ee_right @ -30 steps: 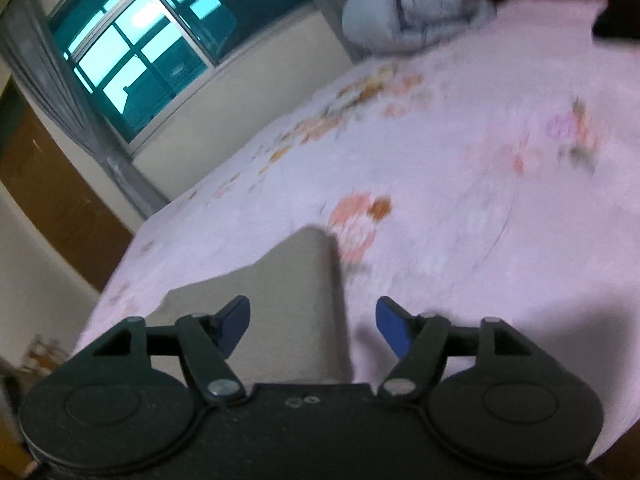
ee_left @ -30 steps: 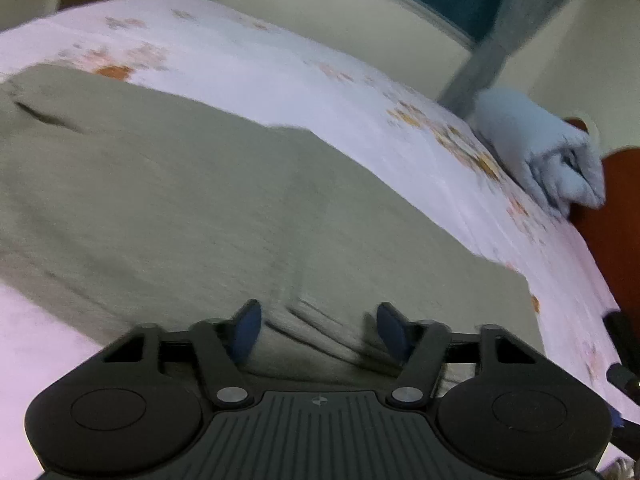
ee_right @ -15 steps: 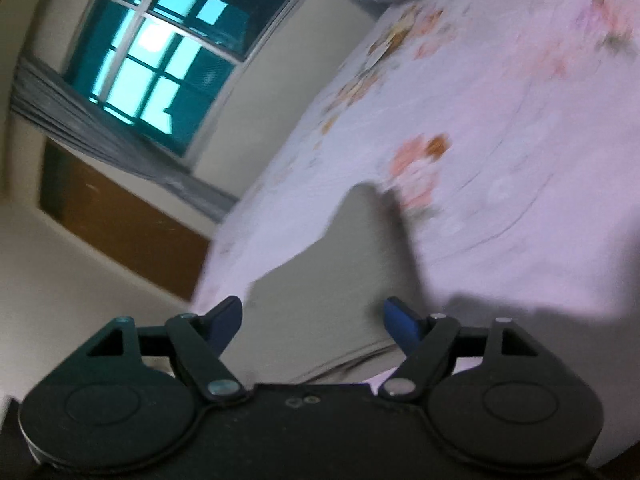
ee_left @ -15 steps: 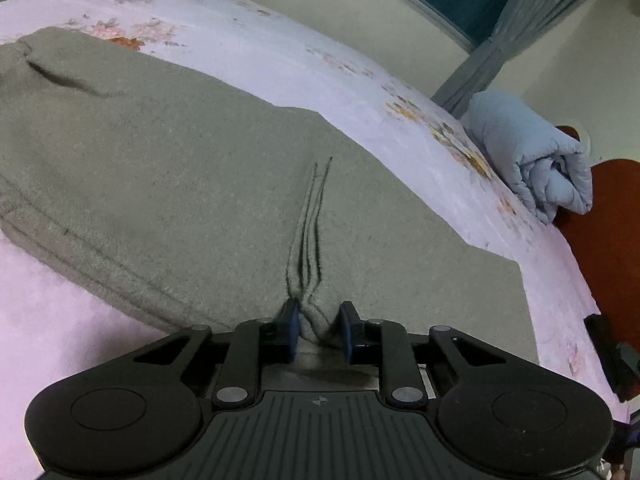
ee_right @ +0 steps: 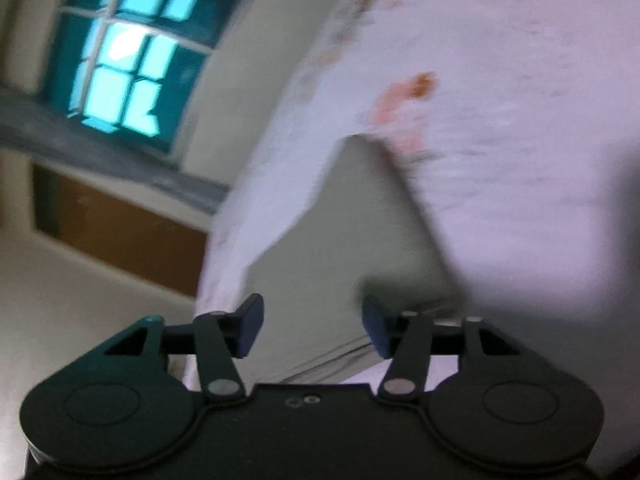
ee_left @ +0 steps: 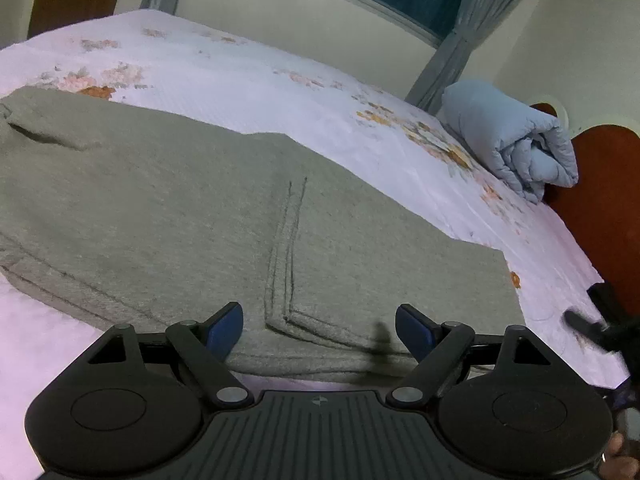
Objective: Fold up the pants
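Half a second ago the left gripper (ee_left: 319, 330) was pinched on a small ridge of the pants (ee_left: 180, 216); its jaws have just been opening and now stand wide, the blue pads clear of the cloth, with the double-stitched seam and hem lying flat between them. The right gripper (ee_right: 313, 328) has rolled since the earlier frame, so the window (ee_right: 128, 60) now sits tilted at upper left, and its jaws have just been closing; they are part-way in, with a corner of the pants between the pads, though the picture is too blurred to say whether the pads touch the cloth, and they appear still apart from it. The pants are grey-green and lie spread across the bed (ee_left: 248, 76), on a pale sheet printed with orange flowers, their near hem just in front of the left gripper. A rolled blue quilt (ee_left: 516, 144) rests at the far right of the bed against a reddish headboard (ee_left: 608, 200), well apart from the pants. Grey curtains (ee_left: 452, 52) hang beside the window behind it. In the left view a dark blurred object at the right edge (ee_left: 588, 326) lies over the sheet near the pants' far corner.
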Demonstrator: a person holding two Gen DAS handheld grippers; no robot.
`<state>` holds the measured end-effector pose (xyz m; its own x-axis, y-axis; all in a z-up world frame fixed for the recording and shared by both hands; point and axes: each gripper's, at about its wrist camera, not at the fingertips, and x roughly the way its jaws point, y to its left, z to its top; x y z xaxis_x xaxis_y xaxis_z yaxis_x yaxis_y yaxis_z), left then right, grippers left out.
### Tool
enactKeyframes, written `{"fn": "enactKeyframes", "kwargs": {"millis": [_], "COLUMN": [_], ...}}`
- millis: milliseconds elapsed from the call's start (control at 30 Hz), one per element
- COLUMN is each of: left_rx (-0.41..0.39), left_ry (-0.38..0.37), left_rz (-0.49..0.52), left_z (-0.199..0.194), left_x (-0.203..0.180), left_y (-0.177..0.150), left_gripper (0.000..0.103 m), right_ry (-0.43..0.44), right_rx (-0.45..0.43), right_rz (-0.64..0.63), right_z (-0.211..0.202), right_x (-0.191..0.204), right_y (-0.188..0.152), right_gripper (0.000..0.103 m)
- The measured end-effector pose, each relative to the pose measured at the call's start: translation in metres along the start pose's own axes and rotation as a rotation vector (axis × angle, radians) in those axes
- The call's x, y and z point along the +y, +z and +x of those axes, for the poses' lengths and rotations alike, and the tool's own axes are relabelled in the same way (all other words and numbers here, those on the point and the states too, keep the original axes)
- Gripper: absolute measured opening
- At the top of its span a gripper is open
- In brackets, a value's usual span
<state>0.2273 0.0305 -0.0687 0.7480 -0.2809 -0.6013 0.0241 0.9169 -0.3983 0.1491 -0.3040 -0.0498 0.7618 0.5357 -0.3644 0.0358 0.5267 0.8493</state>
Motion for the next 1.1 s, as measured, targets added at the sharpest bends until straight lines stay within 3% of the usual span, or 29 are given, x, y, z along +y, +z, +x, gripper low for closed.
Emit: {"fn": "enactKeyframes", "kwargs": {"millis": [67, 100, 133, 167, 233, 333, 433, 500, 533, 567, 600, 633, 733, 933, 1100], "left_rx": [-0.003, -0.006, -0.015, -0.023, -0.052, -0.087, -0.107, -0.099, -0.098, -0.1, -0.106, -0.116, -0.162, -0.227, -0.245], "left_ry": [0.003, 0.003, 0.005, 0.008, 0.035, 0.089, 0.142, 0.185, 0.198, 0.215, 0.225, 0.229, 0.263, 0.161, 0.09], "left_rz": [0.001, 0.0, -0.004, -0.008, -0.015, -0.042, -0.079, -0.111, -0.131, -0.162, -0.186, -0.199, -0.259, -0.414, -0.494], "left_z": [-0.003, -0.006, -0.011, -0.016, -0.032, -0.052, -0.069, -0.076, -0.079, -0.083, -0.088, -0.091, -0.102, -0.095, -0.077], "left_x": [0.001, 0.002, 0.004, 0.007, 0.019, 0.044, 0.076, 0.099, 0.109, 0.123, 0.134, 0.141, 0.174, 0.24, 0.271], "left_y": [0.0, -0.001, 0.0, 0.0, 0.003, 0.006, 0.006, 0.004, 0.002, 0.001, 0.001, 0.001, 0.007, 0.027, 0.036], "left_gripper": [0.084, 0.084, 0.084, 0.086, 0.091, 0.095, 0.096, 0.097, 0.097, 0.097, 0.097, 0.097, 0.097, 0.097, 0.096], "right_ry": [0.042, 0.041, 0.019, -0.034, -0.051, 0.001, 0.066, 0.071, 0.034, -0.029, -0.061, -0.055, -0.006, 0.024, 0.009], "right_rx": [0.028, 0.048, 0.075, 0.091, 0.081, 0.055, 0.031, 0.054, 0.056, 0.064, 0.07, 0.059, 0.03, 0.028, 0.038], "right_rz": [0.018, 0.031, 0.045, 0.052, 0.08, 0.066, 0.052, 0.016, -0.003, -0.002, 0.03, 0.076, 0.056, -0.001, -0.021], "right_z": [0.009, 0.017, 0.026, 0.033, 0.034, 0.02, 0.013, 0.02, 0.024, 0.032, 0.035, 0.034, 0.025, 0.02, 0.028], "right_x": [0.0, -0.003, -0.01, -0.018, -0.027, -0.017, -0.007, -0.005, -0.007, -0.013, -0.02, -0.025, -0.013, 0.008, 0.016], "right_y": [-0.005, -0.008, -0.01, -0.012, -0.011, -0.005, -0.002, -0.002, -0.002, 0.0, 0.002, 0.005, 0.008, 0.009, 0.003], "right_gripper": [0.068, 0.07, 0.066, 0.045, 0.039, 0.05, 0.078, 0.078, 0.078, 0.061, 0.053, 0.054, 0.076, 0.078, 0.078]}}
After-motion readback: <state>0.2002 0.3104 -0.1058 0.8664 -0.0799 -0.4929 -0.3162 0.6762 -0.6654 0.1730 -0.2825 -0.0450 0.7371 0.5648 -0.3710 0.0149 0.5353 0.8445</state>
